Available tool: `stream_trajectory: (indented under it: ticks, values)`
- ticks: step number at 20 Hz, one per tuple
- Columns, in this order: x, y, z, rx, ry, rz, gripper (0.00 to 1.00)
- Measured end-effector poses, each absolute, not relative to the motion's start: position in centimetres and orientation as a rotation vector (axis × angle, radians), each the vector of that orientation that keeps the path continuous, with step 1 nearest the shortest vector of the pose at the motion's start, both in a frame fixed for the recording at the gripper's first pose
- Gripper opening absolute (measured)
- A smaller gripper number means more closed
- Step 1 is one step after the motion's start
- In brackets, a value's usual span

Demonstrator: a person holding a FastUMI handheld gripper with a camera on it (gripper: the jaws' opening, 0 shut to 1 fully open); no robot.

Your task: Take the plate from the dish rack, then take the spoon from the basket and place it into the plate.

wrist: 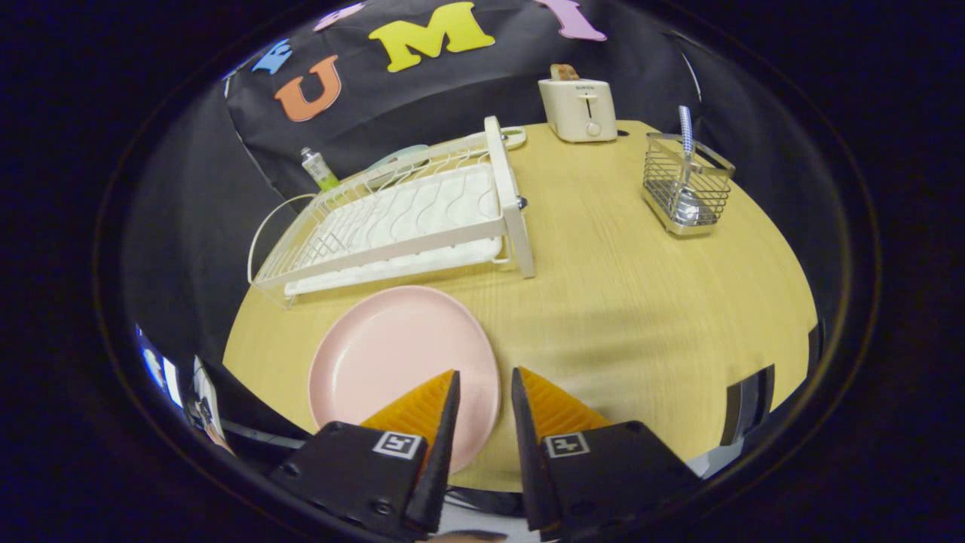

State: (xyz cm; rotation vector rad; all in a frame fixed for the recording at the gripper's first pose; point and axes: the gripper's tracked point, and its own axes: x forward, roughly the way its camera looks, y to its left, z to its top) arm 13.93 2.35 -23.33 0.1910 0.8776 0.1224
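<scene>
One step of the task is judged complete: the pink plate (403, 369) is found lying flat on the wooden table (618, 302), near side, just in front of the white dish rack (407, 219), which carries no plate. The gripper (485, 392) is seen held above the plate's right rim, its fingers parted with a narrow gap between them and nothing clasped; the left finger overlaps the plate's right edge in the view, while the right finger is seen over bare table just beside it. Whether either finger touches the plate cannot be told. The spoon (685, 162) is noted standing upright in the wire basket (684, 188) at the far right of the table, well apart from the plate, its striped handle projecting above the basket rim and its bowl resting low inside. The step now in hand is therefore judged to be the fetching of the spoon. For the next move, the gripper would have to be carried away from the plate, across the table to the far right, and brought down so that the projecting handle is taken between the fingers above the rim. Care is called for, since the handle is slim and the wires stand close around it. A cream toaster (579, 109) is recorded at the far edge, left of the basket, and a small tube (320, 169) beyond the rack's far left corner.
</scene>
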Motion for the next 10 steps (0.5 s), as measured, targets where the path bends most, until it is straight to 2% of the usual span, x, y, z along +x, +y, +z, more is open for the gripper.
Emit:
stream_trajectory:
  ticks: [1, 3, 4, 10]
  values:
    - [14.2, 1.6, -22.9, 0.171, 0.853, 0.105, 0.60]
    - [14.6, 0.0, -22.3, 0.076, 0.796, 0.064, 0.83]
    - [14.9, -1.0, -21.8, 0.020, 0.763, 0.031, 0.89]
    - [16.2, -4.2, -17.5, -0.064, 0.525, -0.023, 0.91]
